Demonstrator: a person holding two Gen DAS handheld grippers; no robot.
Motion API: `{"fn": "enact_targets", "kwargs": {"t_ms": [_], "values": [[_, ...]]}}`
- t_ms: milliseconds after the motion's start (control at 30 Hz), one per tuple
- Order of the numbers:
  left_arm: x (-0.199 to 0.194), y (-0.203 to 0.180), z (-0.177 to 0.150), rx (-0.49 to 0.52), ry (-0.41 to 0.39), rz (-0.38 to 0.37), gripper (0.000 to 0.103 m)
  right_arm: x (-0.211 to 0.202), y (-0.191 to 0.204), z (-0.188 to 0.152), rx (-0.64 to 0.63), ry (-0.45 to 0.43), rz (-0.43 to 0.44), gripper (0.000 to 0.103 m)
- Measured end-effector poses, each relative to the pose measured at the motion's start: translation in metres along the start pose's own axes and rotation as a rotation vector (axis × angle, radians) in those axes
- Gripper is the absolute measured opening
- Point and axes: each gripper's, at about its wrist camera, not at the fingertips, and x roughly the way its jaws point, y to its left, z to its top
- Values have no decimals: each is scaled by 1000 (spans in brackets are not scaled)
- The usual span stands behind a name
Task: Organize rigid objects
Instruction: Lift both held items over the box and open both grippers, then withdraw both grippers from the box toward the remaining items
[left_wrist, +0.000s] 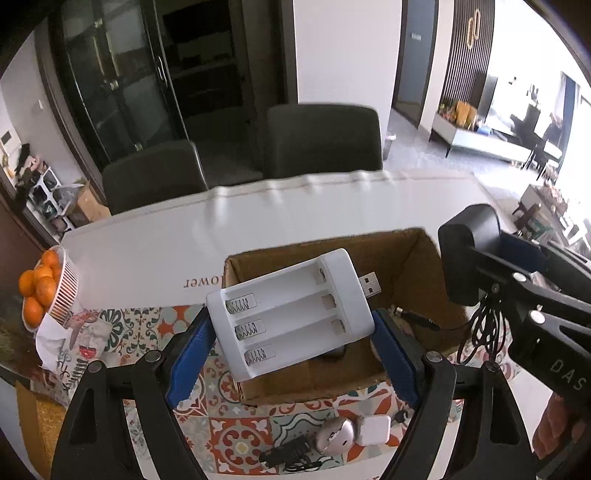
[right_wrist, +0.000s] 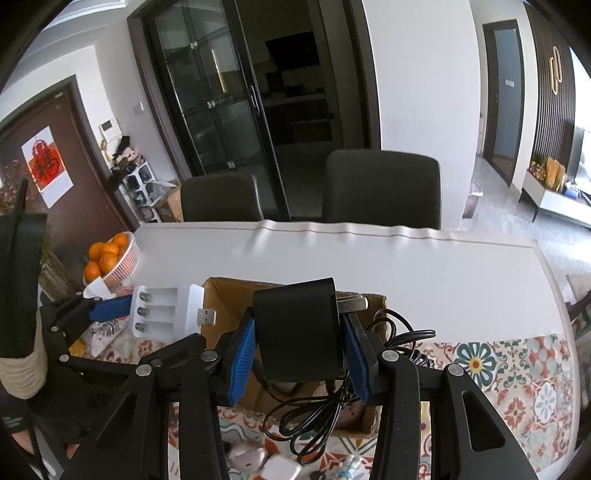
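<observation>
The left tool (left_wrist: 291, 328) is pinching a white plastic three-slot battery charger (left_wrist: 288, 314) above the open brown cardboard box (left_wrist: 417, 266), apparently for dropping; the right tool (right_wrist: 301, 354) is clamping a black power adapter (right_wrist: 299, 328) there too.

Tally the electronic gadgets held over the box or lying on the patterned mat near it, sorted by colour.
White: 2, battery charger and small white adapter
Black: 1, power adapter
Silver: 1, rounded gadget
Total: 4

Black linkage arms, silver screws, blue ribbed fingers (left_wrist: 192, 354); ribbed cream cuff (right_wrist: 22, 365).
</observation>
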Motion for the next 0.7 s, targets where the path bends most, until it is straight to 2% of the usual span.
{"fn": "enact_targets", "kwargs": {"t_ms": [300, 400, 533, 700], "values": [[22, 2, 2, -25, 54, 14, 84, 24, -9, 1, 19, 44, -3, 44], [23, 8, 0, -50, 49, 32, 88, 29, -7, 2, 13, 53, -5, 44], [19, 20, -3, -86, 15, 109, 96, 38, -2, 4, 0, 67, 2, 44], [13, 35, -8, -123, -19, 205, 100, 48, 8, 6, -19, 78, 8, 47]]}}
